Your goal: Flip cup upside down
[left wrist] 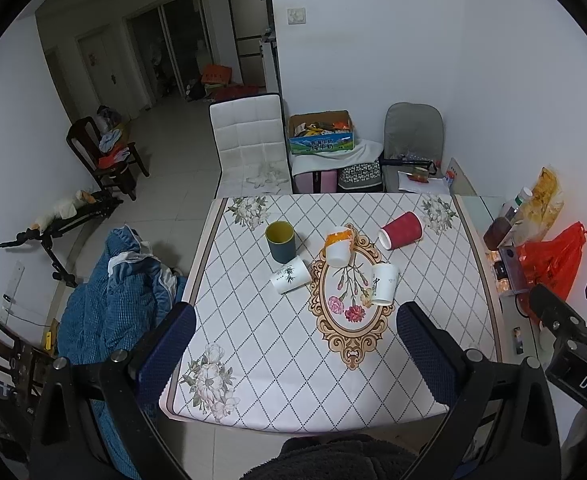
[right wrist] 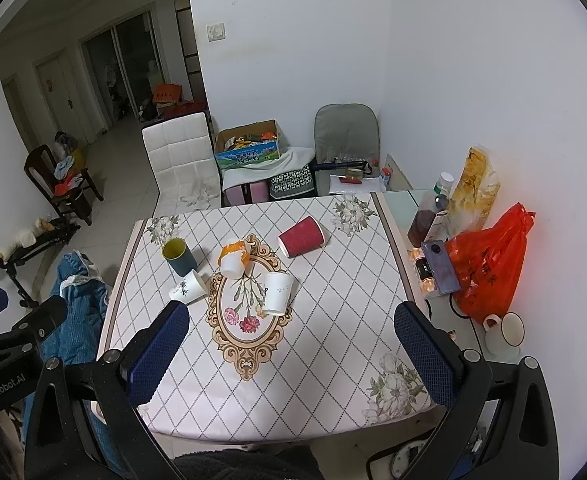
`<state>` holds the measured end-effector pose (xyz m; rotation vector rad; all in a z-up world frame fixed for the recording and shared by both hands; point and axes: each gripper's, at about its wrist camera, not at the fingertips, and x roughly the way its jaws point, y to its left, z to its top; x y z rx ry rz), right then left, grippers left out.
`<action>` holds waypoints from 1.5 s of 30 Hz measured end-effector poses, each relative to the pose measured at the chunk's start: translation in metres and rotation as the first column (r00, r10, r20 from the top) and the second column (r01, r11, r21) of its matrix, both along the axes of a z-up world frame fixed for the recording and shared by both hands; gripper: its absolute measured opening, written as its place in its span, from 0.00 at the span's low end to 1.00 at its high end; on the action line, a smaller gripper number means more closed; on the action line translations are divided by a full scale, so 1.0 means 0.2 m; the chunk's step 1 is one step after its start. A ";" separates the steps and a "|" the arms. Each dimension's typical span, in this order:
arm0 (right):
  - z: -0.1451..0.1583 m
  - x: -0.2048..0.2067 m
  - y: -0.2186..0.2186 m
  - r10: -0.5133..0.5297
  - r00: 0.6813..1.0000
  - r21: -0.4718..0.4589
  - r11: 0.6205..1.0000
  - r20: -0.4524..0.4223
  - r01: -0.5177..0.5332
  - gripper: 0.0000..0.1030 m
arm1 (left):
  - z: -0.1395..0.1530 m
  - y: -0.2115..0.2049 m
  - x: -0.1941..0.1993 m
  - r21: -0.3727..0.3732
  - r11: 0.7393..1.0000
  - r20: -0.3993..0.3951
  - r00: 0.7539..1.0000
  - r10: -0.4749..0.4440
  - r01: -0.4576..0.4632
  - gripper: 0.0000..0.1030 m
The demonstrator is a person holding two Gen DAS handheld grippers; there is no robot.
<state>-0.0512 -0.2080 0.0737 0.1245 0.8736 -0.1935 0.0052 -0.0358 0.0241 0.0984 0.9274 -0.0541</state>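
Five cups on a table (left wrist: 445, 380) covered with a diamond-patterned floral tablecloth (left wrist: 277, 360). Upright toward the far left: a dark teal cup with a yellow inside (left wrist: 280, 241), mouth up. Just in front of it, lying on its side: a white paper cup with a bamboo print (left wrist: 290, 275). Near the middle, tipped at the upper rim of the ornate oval motif: a white cup with an orange band (left wrist: 338, 246). Beside the oval's right edge: a white paper cup with dark writing (left wrist: 384, 283), too small to read. Farther back right, on its side: a red ribbed paper cup (left wrist: 400, 230), mouth toward the left. Held above the near edge, jaws spread wide and gripping nothing: left gripper (left wrist: 295, 354) and right gripper (right wrist: 293, 354), blue pads on both. Readable on the right gripper's body in the left view: "DAS"; on the left gripper's body in the right view: "GenRobot.AI". Behind the table, a white quilted chair (left wrist: 249, 140), a cardboard milk carton box (left wrist: 320, 132) with Chinese characters, and a grey chair (left wrist: 413, 136). Along the right side, a red plastic bag (right wrist: 489, 264) with faint print, a phone (right wrist: 439, 266), and a white mug (right wrist: 503, 330).
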 end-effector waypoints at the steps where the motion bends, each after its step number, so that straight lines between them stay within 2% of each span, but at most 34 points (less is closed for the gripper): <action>1: 0.00 0.00 0.00 -0.001 1.000 -0.002 1.000 0.002 0.001 1.00 | 0.01 0.00 0.00 -0.001 1.000 0.002 1.000 0.000 0.000 1.00; 28: 0.07 0.04 0.04 0.003 1.000 0.010 1.000 0.011 -0.003 1.00 | 0.04 0.02 -0.01 -0.014 1.000 0.004 1.000 -0.003 0.003 1.00; 32: 0.05 0.06 0.05 -0.005 1.000 0.018 1.000 0.003 0.005 1.00 | 0.05 0.06 0.04 -0.012 1.000 0.005 1.000 -0.001 0.001 1.00; 35: -0.01 0.11 0.07 -0.017 1.000 0.010 1.000 -0.018 0.017 1.00 | -0.03 0.08 0.09 -0.008 1.000 -0.008 1.000 -0.004 0.004 1.00; 38: -0.13 0.15 0.08 -0.034 0.998 0.005 0.999 -0.057 0.035 1.00 | -0.17 0.10 0.16 0.005 1.000 -0.043 0.999 -0.010 0.010 1.00; 45: -0.55 0.32 0.08 -0.076 0.974 0.012 0.997 -0.213 0.080 1.00 | -0.52 0.15 0.35 0.046 0.998 -0.150 0.988 -0.033 0.040 1.00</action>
